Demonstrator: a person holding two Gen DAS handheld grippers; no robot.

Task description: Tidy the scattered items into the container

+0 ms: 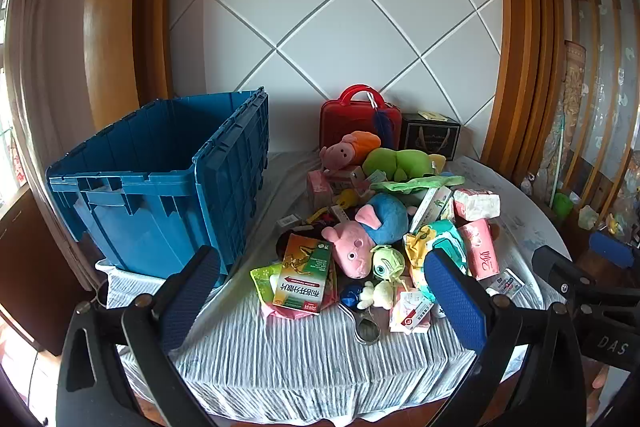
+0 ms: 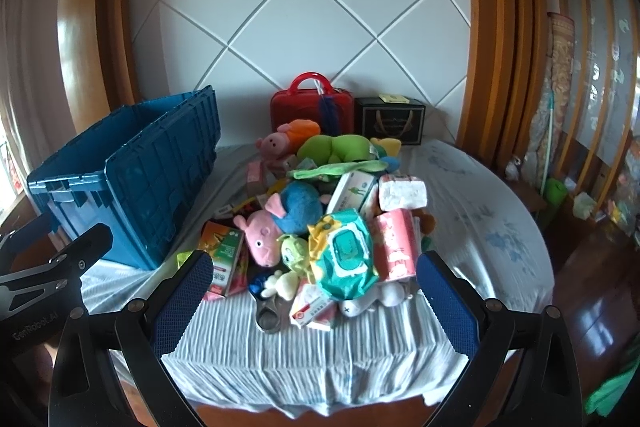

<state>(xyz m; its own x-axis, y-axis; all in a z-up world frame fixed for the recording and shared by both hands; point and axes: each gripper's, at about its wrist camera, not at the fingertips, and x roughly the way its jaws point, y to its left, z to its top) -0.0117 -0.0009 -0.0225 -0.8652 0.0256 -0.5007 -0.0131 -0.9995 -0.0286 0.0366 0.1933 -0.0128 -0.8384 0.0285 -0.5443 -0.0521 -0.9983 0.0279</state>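
A big blue crate (image 1: 160,183) (image 2: 132,179) stands open on the left of the table. To its right lies a heap of items: a pink pig plush in blue (image 1: 360,231) (image 2: 280,223), a green plush (image 1: 400,163) (image 2: 340,149), a green-and-orange medicine box (image 1: 304,273) (image 2: 222,255), a teal wipes pack (image 2: 346,255), pink tissue packs (image 1: 478,247) (image 2: 394,247) and a metal spoon (image 1: 366,327). My left gripper (image 1: 320,291) hovers open before the heap, nothing between its fingers. My right gripper (image 2: 316,291) is open too, above the table's near edge.
A red case (image 1: 360,123) (image 2: 312,109) and a black box (image 1: 430,135) (image 2: 390,121) stand against the tiled wall behind the heap. The round table's white cloth (image 2: 480,211) lies bare on the right. A wooden shelf unit (image 2: 592,107) fills the right side.
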